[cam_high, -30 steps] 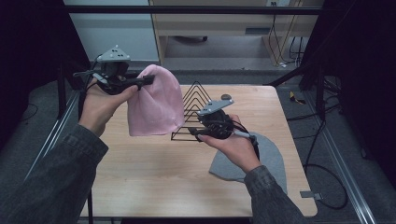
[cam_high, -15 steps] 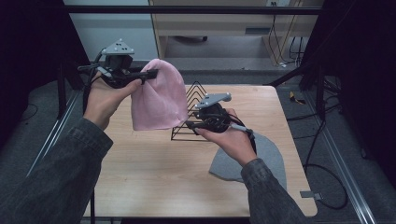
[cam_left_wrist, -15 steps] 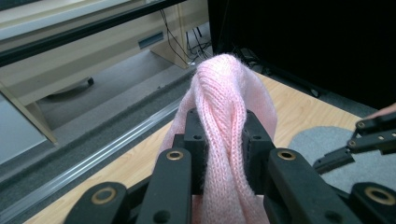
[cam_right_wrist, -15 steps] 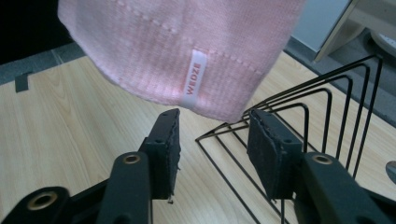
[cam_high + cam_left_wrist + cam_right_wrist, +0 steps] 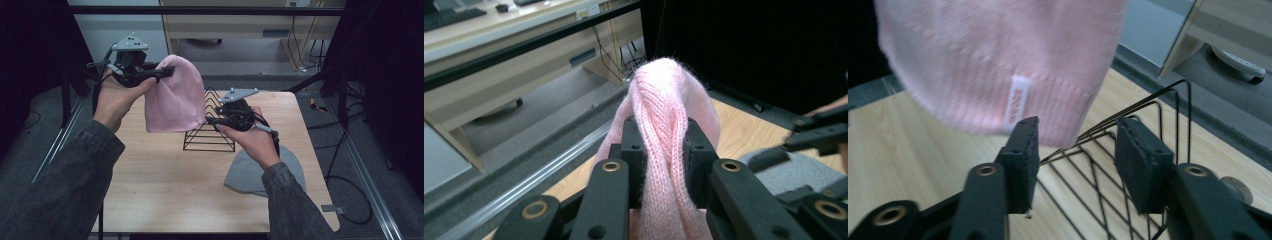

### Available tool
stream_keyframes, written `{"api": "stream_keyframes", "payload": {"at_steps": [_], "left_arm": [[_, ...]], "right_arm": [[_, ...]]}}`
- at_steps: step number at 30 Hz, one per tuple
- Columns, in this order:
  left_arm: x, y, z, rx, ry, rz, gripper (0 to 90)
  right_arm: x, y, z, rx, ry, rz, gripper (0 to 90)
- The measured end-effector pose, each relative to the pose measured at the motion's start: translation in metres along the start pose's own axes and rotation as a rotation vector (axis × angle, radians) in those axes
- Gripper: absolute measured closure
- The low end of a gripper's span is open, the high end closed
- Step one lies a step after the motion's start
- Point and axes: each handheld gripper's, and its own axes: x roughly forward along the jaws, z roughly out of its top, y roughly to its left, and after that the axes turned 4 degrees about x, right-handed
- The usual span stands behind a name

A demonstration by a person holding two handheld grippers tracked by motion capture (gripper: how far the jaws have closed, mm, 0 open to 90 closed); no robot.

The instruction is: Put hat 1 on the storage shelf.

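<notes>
Light wooden table in a dark lab bay. Left gripper pinches the top of a pink knitted beanie, hanging it above the table beside a black wire triangular rack. Right gripper, jaws spread and just opening, nothing gripped, sits at the beanie's lower hem. Grey knitted beanie lies near the right edge.

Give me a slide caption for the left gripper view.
Left gripper clamps a pink knit beanie above the wooden table.
</notes>
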Motion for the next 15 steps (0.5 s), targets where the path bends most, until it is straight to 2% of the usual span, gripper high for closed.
{"api": "stream_keyframes", "payload": {"at_steps": [1,3,5,7,8,10,15], "left_arm": [[0.0,-0.001,0.002,0.002,-0.009,-0.005,76.4],[0.001,-0.002,0.004,0.001,-0.017,-0.01,76.4],[0.004,-0.004,0.006,0.01,-0.027,-0.03,76.4],[0.006,-0.006,0.007,0.019,-0.034,-0.041,76.4],[0.008,-0.006,0.007,0.026,-0.029,-0.044,76.3],[0.01,-0.006,0.007,0.03,-0.029,-0.046,76.3],[0.019,-0.002,0.009,0.031,-0.033,-0.054,76.2]], "right_arm": [[0.004,-0.006,0.005,0.016,-0.007,0.008,50.0],[0.005,-0.008,0.007,0.023,-0.011,0.012,50.0],[0.014,-0.016,0.015,0.054,-0.013,0.052,51.2],[0.017,-0.019,0.018,0.035,-0.008,0.054,62.6],[0.018,-0.02,0.018,0.039,-0.016,0.069,66.5],[0.018,-0.023,0.02,0.044,-0.032,0.074,80.4],[0.014,-0.031,0.021,0.021,-0.034,0.045,83.8]]}}
